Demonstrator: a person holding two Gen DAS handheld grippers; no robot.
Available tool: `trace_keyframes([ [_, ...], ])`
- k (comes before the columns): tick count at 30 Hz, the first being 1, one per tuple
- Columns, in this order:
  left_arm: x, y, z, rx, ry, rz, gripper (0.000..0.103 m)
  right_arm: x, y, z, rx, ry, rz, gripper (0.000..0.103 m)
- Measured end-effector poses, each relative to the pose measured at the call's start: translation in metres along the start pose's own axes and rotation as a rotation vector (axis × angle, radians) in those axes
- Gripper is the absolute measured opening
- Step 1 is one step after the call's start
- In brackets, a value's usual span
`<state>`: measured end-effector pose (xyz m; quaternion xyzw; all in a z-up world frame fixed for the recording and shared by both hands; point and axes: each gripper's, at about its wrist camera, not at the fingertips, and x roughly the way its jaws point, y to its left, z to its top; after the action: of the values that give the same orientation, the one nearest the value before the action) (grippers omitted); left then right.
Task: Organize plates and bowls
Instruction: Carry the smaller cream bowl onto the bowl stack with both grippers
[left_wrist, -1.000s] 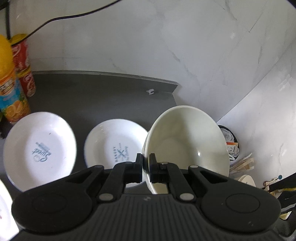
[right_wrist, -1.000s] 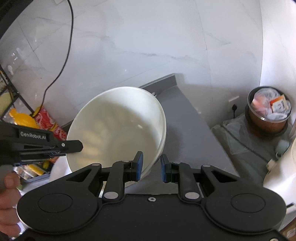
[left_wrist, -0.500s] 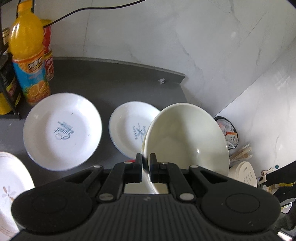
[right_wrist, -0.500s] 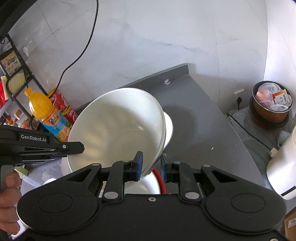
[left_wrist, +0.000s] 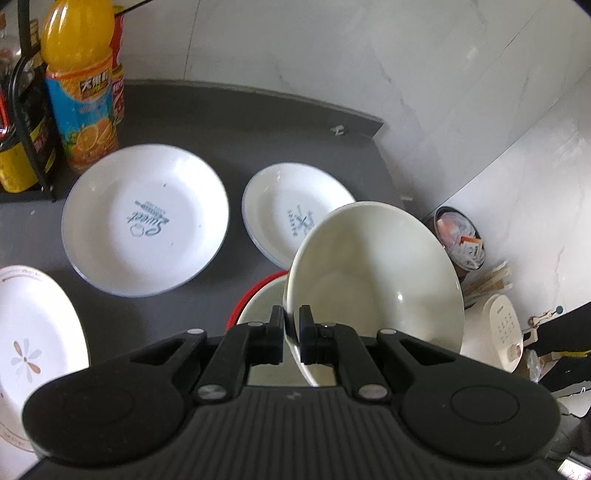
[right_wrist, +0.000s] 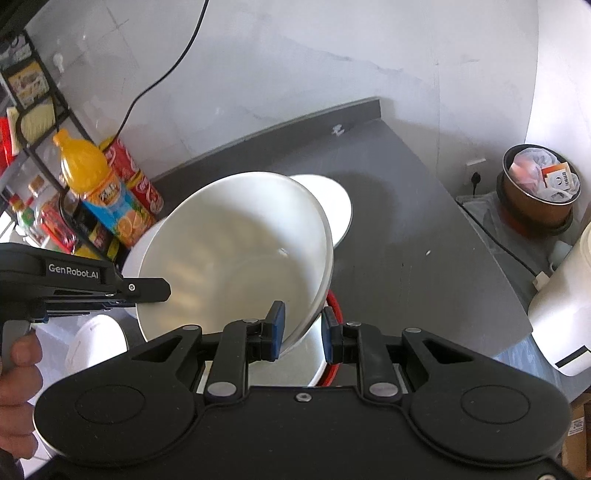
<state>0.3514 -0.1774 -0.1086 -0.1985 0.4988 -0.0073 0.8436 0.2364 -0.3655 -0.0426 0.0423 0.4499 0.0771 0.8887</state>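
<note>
The left tongs (left_wrist: 291, 334) are clenched on the near rim of a white bowl (left_wrist: 373, 280), the two black fingers almost together with only the thin wall between them. The bowl is held tilted, its open side facing the camera, above the dark grey desk (left_wrist: 236, 122). The right tongs (right_wrist: 302, 330) stand apart, released; the same bowl's rim (right_wrist: 236, 258) passes through the gap, lying against the blue pad of the left finger and clear of the right one.

The bowl is plain, glossy and unmarked, deep, with a small highlight inside. Directly under it, at 6 o'clock in both wrist views, sits a red-rimmed bowl (left_wrist: 262, 302) with a pale inside.

On the desk, a large plate (left_wrist: 144, 221) with blue lettering lies at 10 o'clock, a smaller lettered plate (left_wrist: 291, 214) at 12 o'clock just beyond the held bowl, and a flower-patterned plate (left_wrist: 33, 343) at 9 o'clock. An orange juice bottle (left_wrist: 79, 81) stands at 11 o'clock.
</note>
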Motion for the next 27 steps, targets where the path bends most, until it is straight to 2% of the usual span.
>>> trace_keyframes([
  [8,0.01,0.013,-0.019,-0.032,0.053,0.04,0.006,0.009,0.005,-0.009,-0.044,0.048,-0.002,0.021],
  [19,0.014,0.019,-0.026,-0.065,0.073,0.072,0.006,0.023,0.012,-0.016,-0.129,0.124,-0.006,0.021],
  [24,0.023,0.021,-0.031,-0.079,0.1,0.081,0.006,0.026,0.009,-0.015,-0.126,0.135,-0.004,0.021],
  [27,0.024,0.02,-0.033,-0.076,0.089,0.091,0.006,0.03,0.01,-0.015,-0.136,0.137,-0.018,0.021],
])
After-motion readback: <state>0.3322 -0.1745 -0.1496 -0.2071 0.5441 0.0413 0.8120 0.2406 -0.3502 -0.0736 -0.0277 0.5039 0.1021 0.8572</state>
